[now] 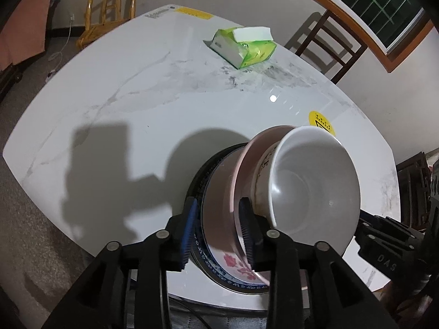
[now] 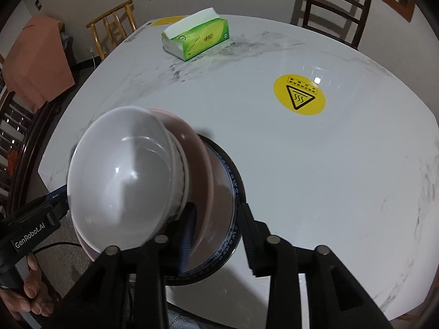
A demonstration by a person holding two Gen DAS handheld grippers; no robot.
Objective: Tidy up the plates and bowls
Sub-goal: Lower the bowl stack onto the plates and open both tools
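A stack stands near the front edge of the white marble table [image 1: 123,96]. At the bottom is a black plate [image 1: 199,170], then a blue-patterned plate [image 1: 219,275], a pink flowered bowl [image 1: 219,219] and a white bowl [image 1: 315,181] nested on top. My left gripper [image 1: 218,205] straddles the stack's left rim, jaws apart; the left pad stands clear of the plates. My right gripper [image 2: 218,208] straddles the opposite rim of the black plate [image 2: 236,170], beside the pink bowl [image 2: 192,137] and white bowl [image 2: 120,170]. Its pads do not press.
A green tissue pack [image 1: 244,46] lies at the table's far side, and a yellow warning sticker [image 2: 299,94] is right of the stack. Wooden chairs [image 1: 109,8] [image 2: 334,2] stand beyond the table. A hand [image 2: 30,290] holds the left gripper's handle at the lower left.
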